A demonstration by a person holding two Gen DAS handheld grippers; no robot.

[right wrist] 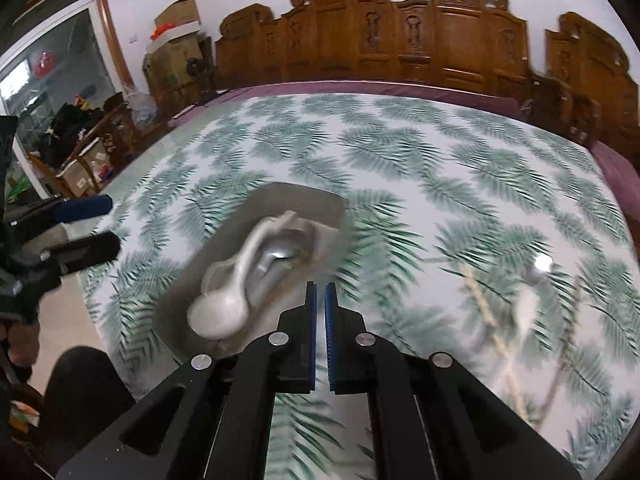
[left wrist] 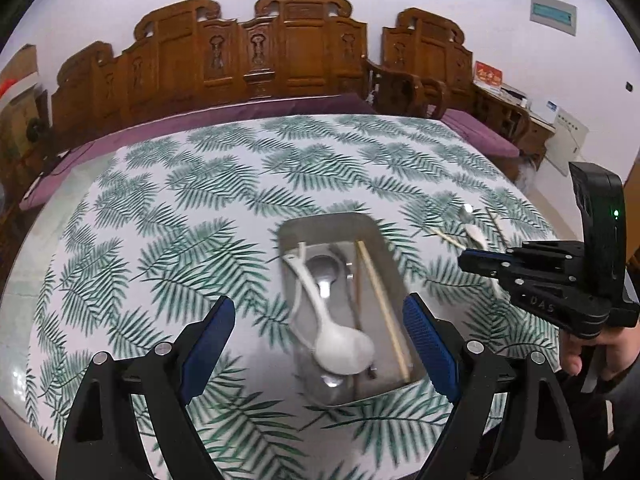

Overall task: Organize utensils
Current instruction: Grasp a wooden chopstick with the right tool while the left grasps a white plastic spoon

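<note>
A metal tray [left wrist: 340,222] lies on the leaf-print tablecloth, holding a white ceramic spoon [left wrist: 340,348], a metal spoon [left wrist: 324,272] and wooden chopsticks [left wrist: 380,300]. My left gripper [left wrist: 318,304] hovers open above the tray's near end, its blue pads on either side of it, empty. To the right of the tray, my right gripper [right wrist: 321,286] is shut with nothing between its pads; it also shows in the left wrist view [left wrist: 464,258]. Loose on the cloth farther right are a white spoon [right wrist: 526,308], a metal spoon [left wrist: 466,210] and chopsticks [right wrist: 480,300], blurred.
A carved wooden bench [left wrist: 280,60] with a purple cushion [left wrist: 280,106] runs along the table's far side. A hand [left wrist: 600,352] grips the right gripper's handle. Cardboard boxes [right wrist: 176,40] and clutter stand beyond the table's left edge.
</note>
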